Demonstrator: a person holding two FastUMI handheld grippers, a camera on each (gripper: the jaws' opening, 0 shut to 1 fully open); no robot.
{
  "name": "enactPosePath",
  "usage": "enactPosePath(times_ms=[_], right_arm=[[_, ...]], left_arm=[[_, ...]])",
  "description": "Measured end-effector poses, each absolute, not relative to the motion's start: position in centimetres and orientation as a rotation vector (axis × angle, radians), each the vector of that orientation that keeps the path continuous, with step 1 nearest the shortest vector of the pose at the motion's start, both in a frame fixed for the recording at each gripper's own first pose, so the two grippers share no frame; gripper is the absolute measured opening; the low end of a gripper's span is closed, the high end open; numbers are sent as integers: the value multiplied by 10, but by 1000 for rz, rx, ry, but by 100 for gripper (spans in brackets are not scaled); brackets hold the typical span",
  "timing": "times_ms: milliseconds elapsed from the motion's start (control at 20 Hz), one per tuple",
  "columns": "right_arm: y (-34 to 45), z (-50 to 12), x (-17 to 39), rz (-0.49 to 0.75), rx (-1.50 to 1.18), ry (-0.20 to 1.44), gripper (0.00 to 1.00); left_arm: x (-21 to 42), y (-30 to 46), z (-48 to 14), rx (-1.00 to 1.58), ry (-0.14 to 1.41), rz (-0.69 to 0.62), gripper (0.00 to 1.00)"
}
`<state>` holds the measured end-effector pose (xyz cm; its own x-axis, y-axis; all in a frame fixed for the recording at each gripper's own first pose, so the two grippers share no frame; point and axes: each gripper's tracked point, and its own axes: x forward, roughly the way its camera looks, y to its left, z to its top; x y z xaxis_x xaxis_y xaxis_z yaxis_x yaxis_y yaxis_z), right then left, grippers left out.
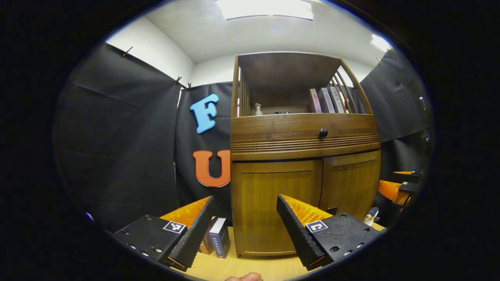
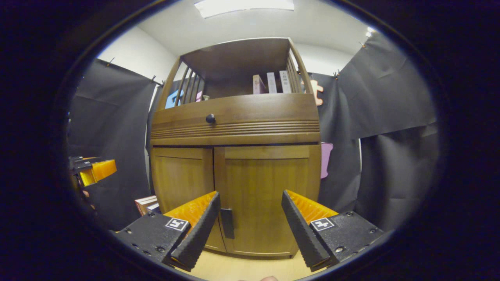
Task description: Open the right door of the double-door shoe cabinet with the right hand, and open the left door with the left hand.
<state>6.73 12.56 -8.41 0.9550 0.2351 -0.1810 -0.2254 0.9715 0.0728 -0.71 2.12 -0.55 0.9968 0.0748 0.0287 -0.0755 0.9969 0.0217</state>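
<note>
- We hold the right gripper [image 2: 250, 230] spread wide before the shoe cabinet's right door [image 2: 269, 195]; its dark handle [image 2: 227, 223] sits by the centre seam, so a careless close could miss it or slip off.
- Our left gripper [image 1: 246, 230] is spread too, facing the shut left door [image 1: 275, 203].
- The cabinet's open shelf [image 1: 297, 113] holds upright books [image 1: 326, 100] and a small bottle [image 1: 258, 109]; a hard tug might topple them.

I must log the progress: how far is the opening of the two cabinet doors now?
Nothing looks done: the right door and the left door both sit flush and closed. In hand: the right gripper faces the right door's handle with jaws open; the left gripper waits open before its door. Both doors remain to be opened.
</note>
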Motion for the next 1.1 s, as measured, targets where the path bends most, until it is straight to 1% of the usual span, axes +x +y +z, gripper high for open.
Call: enactPosePath(times_ms=[150, 200, 250, 300, 350, 400, 700, 750, 1100], right_arm=[[146, -102, 77, 265, 56, 227, 99], [150, -108, 81, 270, 53, 238, 98], [156, -114, 87, 277, 50, 250, 100], [164, -122, 93, 281, 48, 264, 98], [169, -131, 98, 283, 48, 283, 100], [172, -140, 101, 284, 52, 303, 99], [179, -177, 125, 273, 74, 376, 100], [179, -181, 128, 272, 77, 384, 99], [193, -211, 149, 273, 58, 418, 98]], left_arm=[[-8, 32, -9, 24, -23, 92, 96], [-8, 35, -11, 24, -19, 96, 100], [-9, 39, -12, 24, -15, 102, 96], [-9, 41, -12, 25, -12, 107, 95], [-9, 43, -14, 29, -9, 111, 100], [-8, 46, -16, 33, -4, 116, 95], [-5, 52, -22, 60, 12, 135, 95], [-6, 53, -22, 65, 12, 139, 95], [-13, 62, -29, 75, 36, 178, 95]])
